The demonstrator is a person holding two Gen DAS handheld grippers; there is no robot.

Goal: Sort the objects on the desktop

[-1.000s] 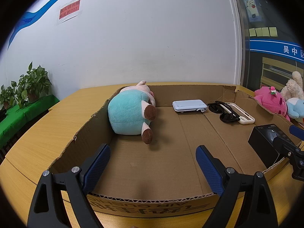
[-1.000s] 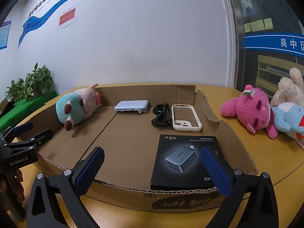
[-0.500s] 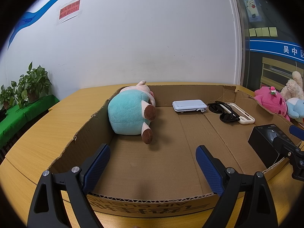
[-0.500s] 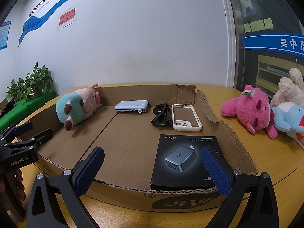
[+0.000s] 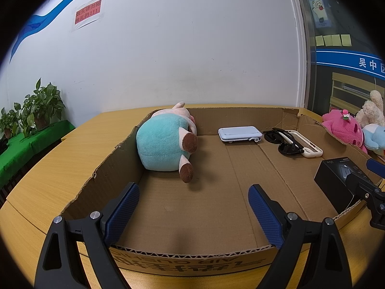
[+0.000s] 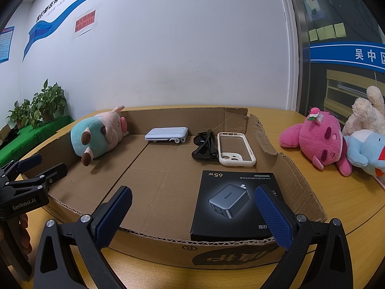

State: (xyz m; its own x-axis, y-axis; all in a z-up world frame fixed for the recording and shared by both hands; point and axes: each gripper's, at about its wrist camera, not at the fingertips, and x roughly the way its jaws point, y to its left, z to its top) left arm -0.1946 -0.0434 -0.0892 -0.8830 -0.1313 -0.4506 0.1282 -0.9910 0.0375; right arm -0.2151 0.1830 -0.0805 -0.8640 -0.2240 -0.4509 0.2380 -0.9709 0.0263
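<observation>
Leftmost, the pig (image 6: 96, 139) lies soft and light in the box (image 6: 154, 243) corner, best pinched across its belly, while the stiff, slick charger box (image 6: 234, 202) sits right, and both the left gripper (image 5: 192, 213) and right gripper (image 6: 192, 216) gape empty

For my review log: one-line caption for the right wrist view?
Open right tool over cardboard tray holding charger box, sunglasses, phone case.
</observation>
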